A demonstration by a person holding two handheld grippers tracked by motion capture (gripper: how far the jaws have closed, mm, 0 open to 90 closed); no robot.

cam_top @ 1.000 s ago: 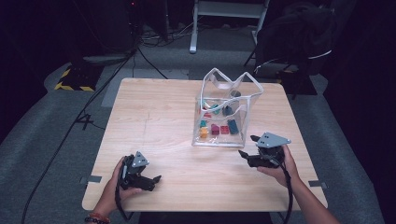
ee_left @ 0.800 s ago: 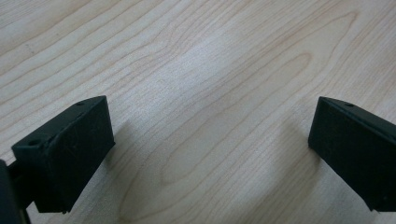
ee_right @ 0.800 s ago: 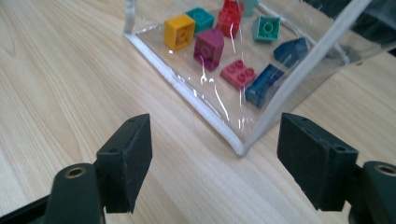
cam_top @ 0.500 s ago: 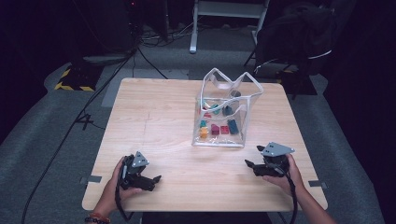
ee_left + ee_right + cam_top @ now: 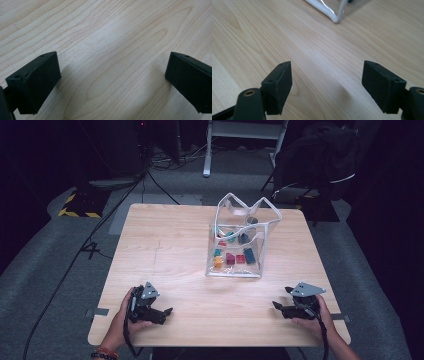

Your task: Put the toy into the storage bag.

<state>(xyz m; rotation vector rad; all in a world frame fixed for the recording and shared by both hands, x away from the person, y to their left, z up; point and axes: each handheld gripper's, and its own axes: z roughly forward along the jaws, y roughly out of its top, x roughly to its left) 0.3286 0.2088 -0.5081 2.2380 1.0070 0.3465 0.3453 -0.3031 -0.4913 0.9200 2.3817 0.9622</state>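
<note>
Clear plastic bag (image 5: 239, 245) upright on table (image 5: 165, 250), coloured blocks (image 5: 234, 257) inside.

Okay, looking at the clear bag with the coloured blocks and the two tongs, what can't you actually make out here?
- Blocks in the clear bag: high view, too small and glare-blurred to count.
- Bag in the right gripper view: cut off by the top edge.
- Left tongs, right tongs: high view, tips too small; the gripper views show them open.

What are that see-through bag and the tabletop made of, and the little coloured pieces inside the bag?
The bag looks like clear, glossy soft plastic: it sags in folds, has a whitish rim, and its contents show through. The table looks like pale wood or a wood-look laminate with a matt finish; grain lines run across it. The coloured pieces are probably hard plastic blocks, though they are too small to be sure.
</note>
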